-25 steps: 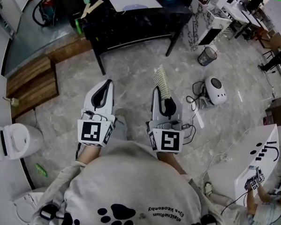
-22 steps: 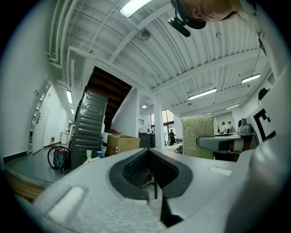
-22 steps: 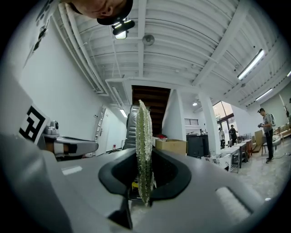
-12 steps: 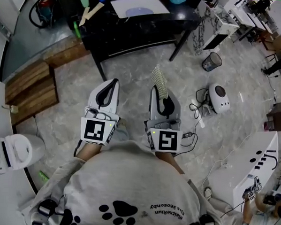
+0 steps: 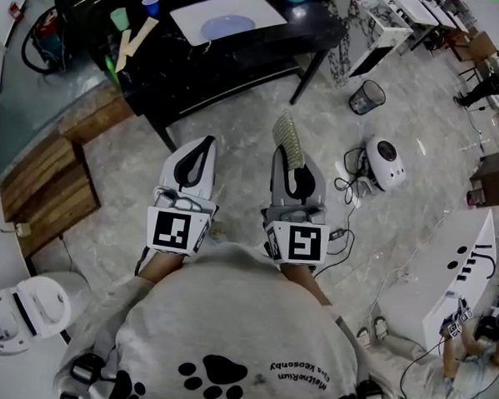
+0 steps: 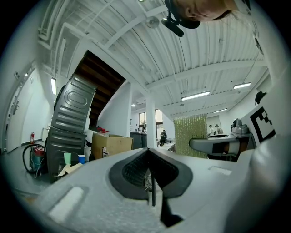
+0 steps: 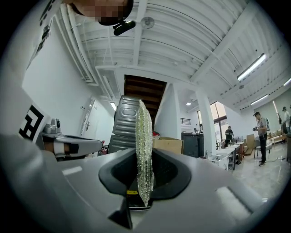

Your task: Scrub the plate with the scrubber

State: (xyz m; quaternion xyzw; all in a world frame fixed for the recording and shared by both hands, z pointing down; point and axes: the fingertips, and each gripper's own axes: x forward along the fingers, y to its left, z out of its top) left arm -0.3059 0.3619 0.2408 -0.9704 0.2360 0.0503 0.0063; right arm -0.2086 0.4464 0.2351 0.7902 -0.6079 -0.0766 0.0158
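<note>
A pale blue plate (image 5: 229,24) lies on a white mat (image 5: 259,7) on the black table (image 5: 240,60), far ahead of both grippers. My left gripper (image 5: 204,144) is held level over the floor, shut with nothing in it; in the left gripper view its jaws (image 6: 148,154) meet edge to edge. My right gripper (image 5: 288,155) is beside it, shut on a yellow-green mesh scrubber (image 5: 287,138). In the right gripper view the scrubber (image 7: 144,136) stands upright, clamped between the pads. The scrubber (image 6: 190,134) also shows in the left gripper view.
A green cup (image 5: 119,18), a blue cup (image 5: 150,3) and cardboard pieces sit at the table's left end. On the marble floor are a mesh waste bin (image 5: 367,96), a white round device (image 5: 385,162) with cables and wooden pallets (image 5: 42,184). A person (image 5: 467,348) crouches at lower right.
Both grippers have travelled side by side across the floor toward the black table, keeping their pose. The scrubber stays clamped in the right one.
</note>
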